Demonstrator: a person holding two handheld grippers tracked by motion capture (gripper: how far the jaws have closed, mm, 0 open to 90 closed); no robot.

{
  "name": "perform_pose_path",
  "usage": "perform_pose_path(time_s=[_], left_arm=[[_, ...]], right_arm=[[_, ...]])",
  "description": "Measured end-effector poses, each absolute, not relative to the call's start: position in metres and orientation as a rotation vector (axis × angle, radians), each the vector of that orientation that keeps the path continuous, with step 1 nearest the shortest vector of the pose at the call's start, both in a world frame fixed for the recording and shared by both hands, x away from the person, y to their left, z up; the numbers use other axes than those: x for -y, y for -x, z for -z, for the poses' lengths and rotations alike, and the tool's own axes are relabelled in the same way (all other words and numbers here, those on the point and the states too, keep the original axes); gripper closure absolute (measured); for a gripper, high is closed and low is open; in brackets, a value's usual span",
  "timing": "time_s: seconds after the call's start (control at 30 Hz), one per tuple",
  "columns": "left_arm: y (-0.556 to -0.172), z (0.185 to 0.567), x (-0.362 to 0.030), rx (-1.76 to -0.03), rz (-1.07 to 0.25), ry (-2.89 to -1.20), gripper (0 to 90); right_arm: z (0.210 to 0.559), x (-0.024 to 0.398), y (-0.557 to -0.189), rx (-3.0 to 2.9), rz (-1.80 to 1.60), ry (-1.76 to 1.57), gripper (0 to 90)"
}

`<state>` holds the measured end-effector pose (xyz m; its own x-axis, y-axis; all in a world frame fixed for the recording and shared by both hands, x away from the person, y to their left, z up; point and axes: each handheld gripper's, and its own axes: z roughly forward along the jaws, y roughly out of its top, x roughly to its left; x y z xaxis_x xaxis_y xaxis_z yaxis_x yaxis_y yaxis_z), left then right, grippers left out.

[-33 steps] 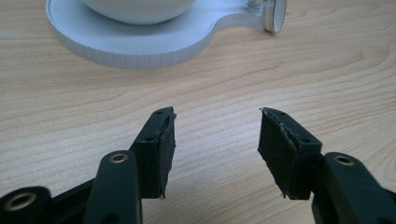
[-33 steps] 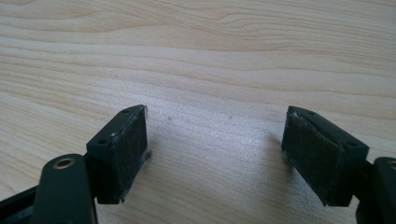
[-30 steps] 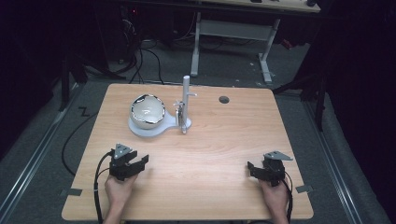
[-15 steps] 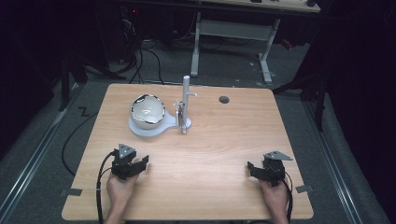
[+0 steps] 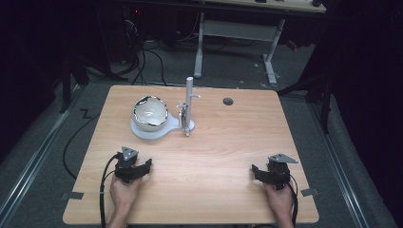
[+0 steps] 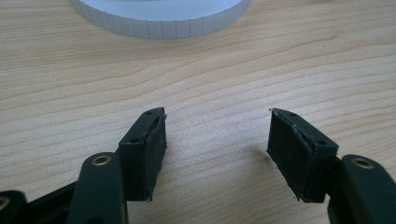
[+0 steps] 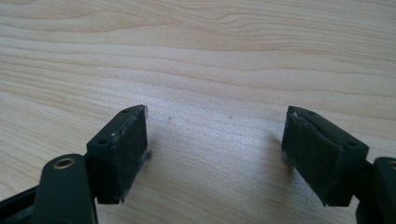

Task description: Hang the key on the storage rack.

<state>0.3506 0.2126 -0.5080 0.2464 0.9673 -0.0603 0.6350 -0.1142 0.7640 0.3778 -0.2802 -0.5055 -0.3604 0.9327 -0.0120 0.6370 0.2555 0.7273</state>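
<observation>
A round hole (image 5: 228,101) is seen in the wooden table (image 5: 228,142) near its far edge, and bare wood lies between the grippers and the white stand (image 5: 157,130), on which a shiny bowl (image 5: 149,113) is seated beside an upright post (image 5: 188,102). The stand is placed just ahead of the left gripper (image 5: 141,166), whose jaws have just been opening with nothing between them. The right gripper (image 5: 259,172) is held well apart from it, jaws spread over bare wood.
</observation>
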Motion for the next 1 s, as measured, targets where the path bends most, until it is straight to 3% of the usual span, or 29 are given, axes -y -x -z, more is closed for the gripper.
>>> perform_pose_path(time_s=[1.0], left_arm=[[-0.3507,0.5089,-0.2066,-1.472,-0.659,-1.879,28.1]], right_arm=[[0.5055,0.2799,-0.3776,-2.088,-0.890,-1.426,22.5]])
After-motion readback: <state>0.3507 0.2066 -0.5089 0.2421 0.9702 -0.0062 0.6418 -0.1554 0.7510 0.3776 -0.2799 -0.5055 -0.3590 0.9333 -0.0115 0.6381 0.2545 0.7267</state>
